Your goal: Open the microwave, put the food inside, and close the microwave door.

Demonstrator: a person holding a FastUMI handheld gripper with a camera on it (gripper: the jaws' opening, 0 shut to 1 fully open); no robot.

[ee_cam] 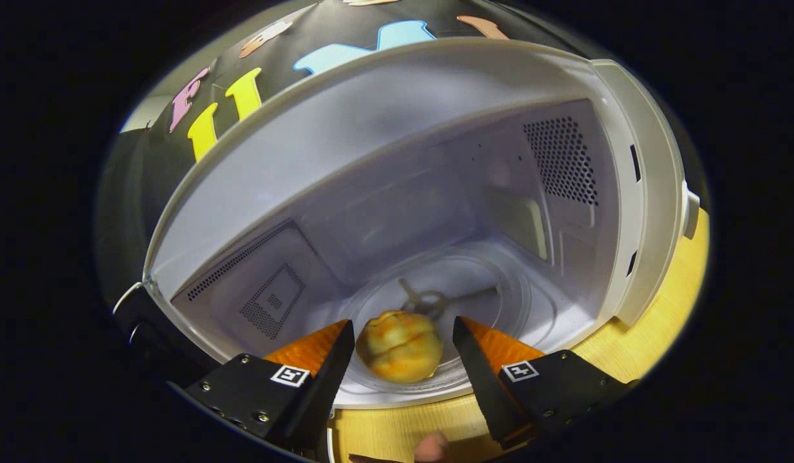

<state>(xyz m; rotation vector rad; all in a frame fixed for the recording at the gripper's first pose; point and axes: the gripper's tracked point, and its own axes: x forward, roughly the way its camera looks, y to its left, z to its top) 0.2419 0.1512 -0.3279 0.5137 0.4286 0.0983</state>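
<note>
- Food [400, 346] sits on the glass plate [500, 302] inside the open microwave [635, 193], near the front edge.
- Gripper [403, 350] fingers stand apart on either side of it, seemingly not pressing.
- Placing looks done; next, back out and swing the door shut.

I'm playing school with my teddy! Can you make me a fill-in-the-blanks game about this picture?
1. The microwave door is ____.
2. The bun sits on the round glass ____ inside.
3. The gripper fingers are ____, one on each side of the bun, not squeezing it.
4. The microwave stands on a ____ table.

Missing words: open; plate; open; wooden
</note>
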